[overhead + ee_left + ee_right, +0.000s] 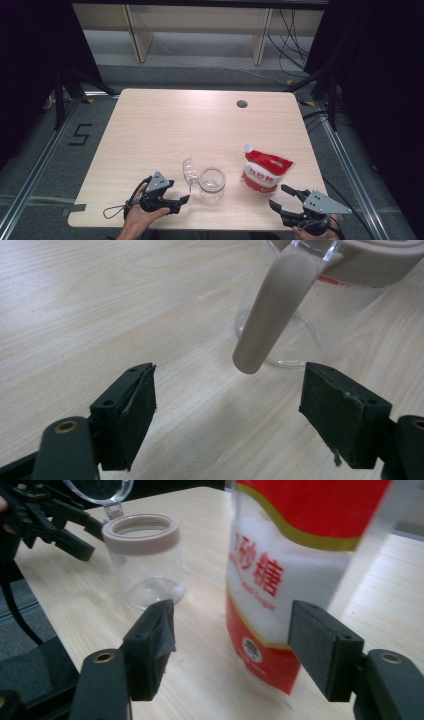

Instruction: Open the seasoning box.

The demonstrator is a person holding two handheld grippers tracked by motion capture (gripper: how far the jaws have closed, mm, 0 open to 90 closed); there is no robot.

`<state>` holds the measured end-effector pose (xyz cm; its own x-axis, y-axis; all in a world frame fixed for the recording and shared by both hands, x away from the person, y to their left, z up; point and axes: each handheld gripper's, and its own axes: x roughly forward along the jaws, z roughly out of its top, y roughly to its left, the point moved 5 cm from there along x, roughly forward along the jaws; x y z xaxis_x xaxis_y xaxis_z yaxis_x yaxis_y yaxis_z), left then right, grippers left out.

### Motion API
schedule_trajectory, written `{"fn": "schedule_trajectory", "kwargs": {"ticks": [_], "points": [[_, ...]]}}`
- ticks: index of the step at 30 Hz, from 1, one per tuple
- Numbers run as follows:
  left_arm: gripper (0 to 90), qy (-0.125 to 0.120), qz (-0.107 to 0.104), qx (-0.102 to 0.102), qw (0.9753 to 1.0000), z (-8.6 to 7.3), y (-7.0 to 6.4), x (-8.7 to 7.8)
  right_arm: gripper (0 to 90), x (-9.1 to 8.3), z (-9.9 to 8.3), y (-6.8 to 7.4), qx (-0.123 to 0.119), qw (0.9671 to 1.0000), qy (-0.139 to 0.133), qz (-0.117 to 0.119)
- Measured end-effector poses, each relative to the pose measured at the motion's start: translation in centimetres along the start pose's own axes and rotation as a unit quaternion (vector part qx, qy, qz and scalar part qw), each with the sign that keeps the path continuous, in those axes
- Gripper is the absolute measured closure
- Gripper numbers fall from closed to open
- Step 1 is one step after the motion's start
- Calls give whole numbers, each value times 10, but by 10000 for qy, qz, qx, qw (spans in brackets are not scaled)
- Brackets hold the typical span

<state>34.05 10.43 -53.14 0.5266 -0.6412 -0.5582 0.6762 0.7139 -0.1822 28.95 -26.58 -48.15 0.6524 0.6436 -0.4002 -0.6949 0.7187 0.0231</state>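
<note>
Resting at the table's near edge, left gripper (184,200) is held released, jaws spread, just short of the glass jar (212,184) | right gripper (281,196) likewise spread, nothing grasped, sugar pouch (265,171) standing just beyond its jaws | jar's hinged lid (189,171) is flipped open | wooden table (165,125) beyond.

both hands are down at the near edge of the table. left hand (142,215) grips the left gripper (184,201), jaws spread wide, pointing right and lying low and roughly level, grey plate on top, cable looping off to the left. right hand (312,231) holds the right gripper (279,196), jaws also wide apart, pointing up and left, nothing between them.
</note>
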Motion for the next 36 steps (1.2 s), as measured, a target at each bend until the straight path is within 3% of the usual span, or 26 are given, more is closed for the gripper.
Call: {"fn": "schedule_trajectory", "kwargs": {"ticks": [1, 3, 4, 6, 7, 8, 9, 12, 13, 14, 16, 18, 19, 23, 24, 25, 26, 28, 29, 30, 31, 34, 35, 36], "points": [[218, -16, -2, 1, 10000, 0, 0, 0, 347, 1, 0, -4, -107, 9999, -67, -70], [217, 63, 3, 89, 9999, -1, 2, -1, 333, -1, -1, -6, 33, 10000, -49, -22], [216, 9, 1, 18, 10000, -1, 1, -1, 324, 0, -1, -9, -33, 9999, -136, -88], [216, 16, -10, 27, 10000, -1, 1, 0, 313, -1, -4, -12, 37, 9999, -47, -113], [215, 9, -11, 28, 10000, -1, 1, 0, 303, 0, -4, -16, -64, 9998, -99, -145], [215, 14, -5, 22, 10000, -1, 1, 0, 294, -1, -5, -15, 171, 9998, -10, -129], [215, 26, -7, 23, 10000, -1, 0, 0, 292, 1, -5, -19, 53, 9999, -46, -153], [196, 8, 45, 88, 10000, -1, 1, 0, 273, 0, -5, -22, 175, 9997, -29, -194], [196, 18, 30, 55, 10000, -1, 0, 0, 266, 0, -4, -26, 49, 9996, -70, -284], [194, 55, 10, 43, 10000, -1, 0, 0, 256, 0, -5, -23, 308, 9992, 21, -255], [191, 20, 23, 7, 10000, -1, -2, 0, 237, 2, -4, -30, 106, 9994, -33, -341], [190, 105, -9, 106, 9999, -2, -2, -2, 214, 5, -4, -33, 167, 9993, -52, -323], [190, 5, -19, 44, 10000, -2, -4, -1, 200, 4, -5, -35, 109, 9993, -32, -365], [184, 26, 7, 38, 10000, -1, -4, 0, 173, 6, -8, -37, 256, 9991, 60, -321], [183, 23, 7, 35, 10000, -1, -4, 0, 172, 7, -8, -42, 9, 9994, 17, -344], [183, 34, 15, 36, 10000, -1, -4, 0, 168, 8, -9, -40, 220, 9992, 48, -329], [183, 32, 1, 30, 10000, -1, -4, 1, 162, 10, -8, -45, 24, 9995, -27, -318], [183, 50, -2, 18, 10000, -2, -3, 1, 160, 12, -9, -45, 60, 9996, -33, -259], [183, 92, 51, 53, 9999, -2, -2, 0, 161, 12, -10, -43, 210, 9995, 69, -228], [183, 31, 38, -17, 10000, -1, -3, 1, 162, 13, -9, -44, 136, 9997, 24, -224], [183, 78, 73, 58, 9999, -2, -2, 0, 162, 15, -9, -45, 41, 9997, 2, -236], [183, 44, 52, 58, 10000, -2, -2, 0, 165, 16, -9, -45, 62, 9997, 33, -217], [183, 12, 68, 45, 10000, -2, -2, 0, 165, 17, -8, -48, -35, 9997, -6, -231], [183, 63, 69, 107, 9999, -2, -1, 0, 166, 17, -9, -47, 41, 9998, 2, -207]]}}
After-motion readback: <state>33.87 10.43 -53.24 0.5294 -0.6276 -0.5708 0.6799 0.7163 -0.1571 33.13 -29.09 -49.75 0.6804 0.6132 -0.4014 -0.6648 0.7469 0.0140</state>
